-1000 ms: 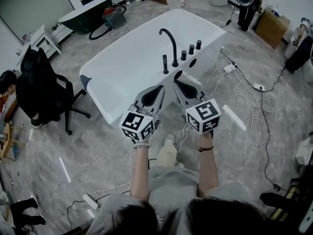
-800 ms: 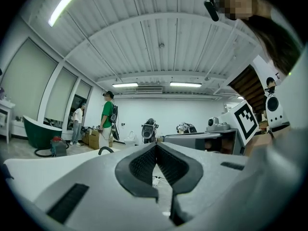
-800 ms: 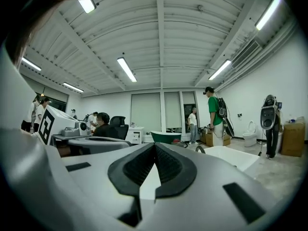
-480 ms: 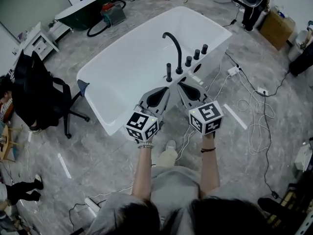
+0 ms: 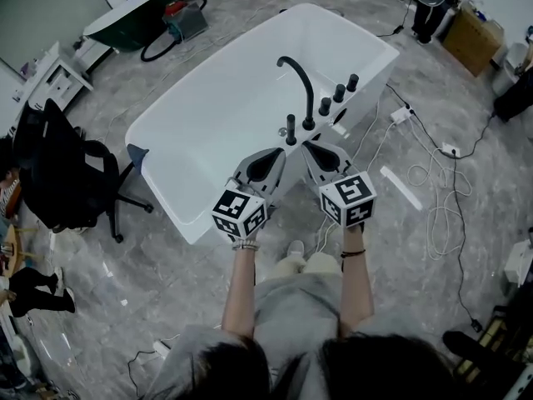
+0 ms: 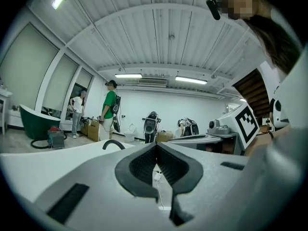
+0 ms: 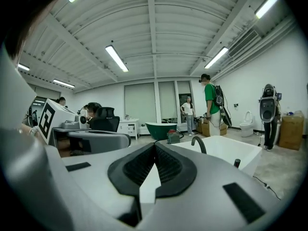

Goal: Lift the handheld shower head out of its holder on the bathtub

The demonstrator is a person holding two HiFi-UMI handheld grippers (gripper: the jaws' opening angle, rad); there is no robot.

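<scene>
The white bathtub (image 5: 208, 115) fills the middle of the head view. On its near rim a slim black handheld shower head (image 5: 291, 130) stands upright in its holder, beside the curved black faucet (image 5: 296, 82) and three black knobs (image 5: 339, 93). My left gripper (image 5: 273, 152) and right gripper (image 5: 316, 147) are side by side just short of that rim, both shut and holding nothing. The shower head lies a little beyond and between their tips. The faucet's arc (image 6: 113, 143) shows in the left gripper view past the shut left gripper (image 6: 155, 146). In the right gripper view the faucet (image 7: 198, 144) rises beyond the shut right gripper (image 7: 155, 145).
A black office chair (image 5: 71, 173) stands left of the tub. Cables (image 5: 441, 198) and a power strip (image 5: 400, 114) lie on the floor to the right. A dark green tub (image 5: 125, 15) and a cardboard box (image 5: 475, 27) are farther back. A person in a green shirt (image 7: 211, 105) stands beyond the tub.
Both grippers have moved forward and down together toward the tub's rim. The faucet and shower head now sit much closer to their tips. Both stay shut.
</scene>
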